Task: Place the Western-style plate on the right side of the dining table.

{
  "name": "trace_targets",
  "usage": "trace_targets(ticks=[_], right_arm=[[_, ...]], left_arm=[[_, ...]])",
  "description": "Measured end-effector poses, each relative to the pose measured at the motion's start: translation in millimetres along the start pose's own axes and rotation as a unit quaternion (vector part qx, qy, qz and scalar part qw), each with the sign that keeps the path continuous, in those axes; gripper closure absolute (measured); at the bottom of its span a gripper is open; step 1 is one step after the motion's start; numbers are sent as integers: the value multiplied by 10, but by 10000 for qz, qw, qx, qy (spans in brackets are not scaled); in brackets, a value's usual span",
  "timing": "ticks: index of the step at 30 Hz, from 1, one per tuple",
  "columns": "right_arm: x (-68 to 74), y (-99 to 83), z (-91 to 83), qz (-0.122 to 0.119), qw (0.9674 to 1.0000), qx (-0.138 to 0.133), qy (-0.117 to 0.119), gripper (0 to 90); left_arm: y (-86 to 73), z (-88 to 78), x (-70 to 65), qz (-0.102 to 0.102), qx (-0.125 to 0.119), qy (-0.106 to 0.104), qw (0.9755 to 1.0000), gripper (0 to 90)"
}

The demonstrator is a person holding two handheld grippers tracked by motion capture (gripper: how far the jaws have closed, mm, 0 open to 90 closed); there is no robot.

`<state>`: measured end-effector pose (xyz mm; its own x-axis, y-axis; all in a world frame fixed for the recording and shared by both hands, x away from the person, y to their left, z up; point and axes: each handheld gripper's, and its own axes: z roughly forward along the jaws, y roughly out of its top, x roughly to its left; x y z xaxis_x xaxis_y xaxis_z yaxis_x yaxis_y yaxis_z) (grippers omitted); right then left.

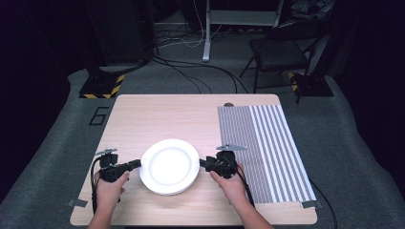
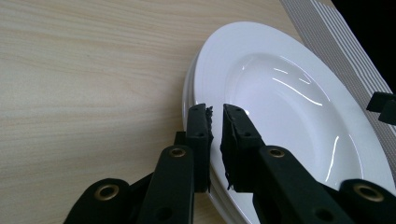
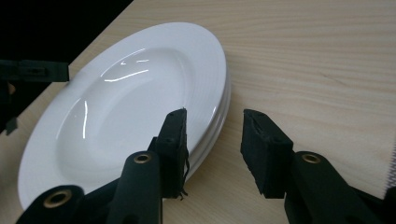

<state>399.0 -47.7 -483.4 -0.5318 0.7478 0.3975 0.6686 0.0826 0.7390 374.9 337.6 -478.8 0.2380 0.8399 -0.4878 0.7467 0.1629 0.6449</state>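
I see a stack of glossy white plates [image 1: 169,166] with wide rims and shallow wells, on the pale wooden table [image 1: 157,114] just left of the striped mat [image 1: 267,143]. My left gripper [image 2: 215,122] sits at the stack's left edge, its jaws pinched onto the top plate's rim. My right gripper [image 3: 212,140] is at the stack's right edge, jaws apart and straddling the rims with a gap on the outer side, not pressing.
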Motion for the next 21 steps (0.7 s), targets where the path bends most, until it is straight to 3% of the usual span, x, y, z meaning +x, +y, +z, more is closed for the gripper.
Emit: trace_targets(ticks=[1, 3, 7, 18, 21], right_arm=[[0, 0, 0, 0, 10000, 0, 0, 602], [-38, -9, 12, 291, 9995, 6, 158, 605], [-68, -23, 36, 511, 9982, 56, 302, 605], [-67, -50, 93, 710, 9961, 214, 482, 584], [-76, -60, 112, 811, 9950, 232, 529, 574]], left_arm=[[0, 0, 0, 0, 0, 0, 10000, 815], [-1, 1, 8, -34, -3, -28, 10000, 826], [-3, 1, 34, -88, -3, -41, 10000, 832], [-17, 25, 30, -66, 42, 10, 10000, 833], [-19, 26, 30, 33, 67, 31, 10000, 833]])
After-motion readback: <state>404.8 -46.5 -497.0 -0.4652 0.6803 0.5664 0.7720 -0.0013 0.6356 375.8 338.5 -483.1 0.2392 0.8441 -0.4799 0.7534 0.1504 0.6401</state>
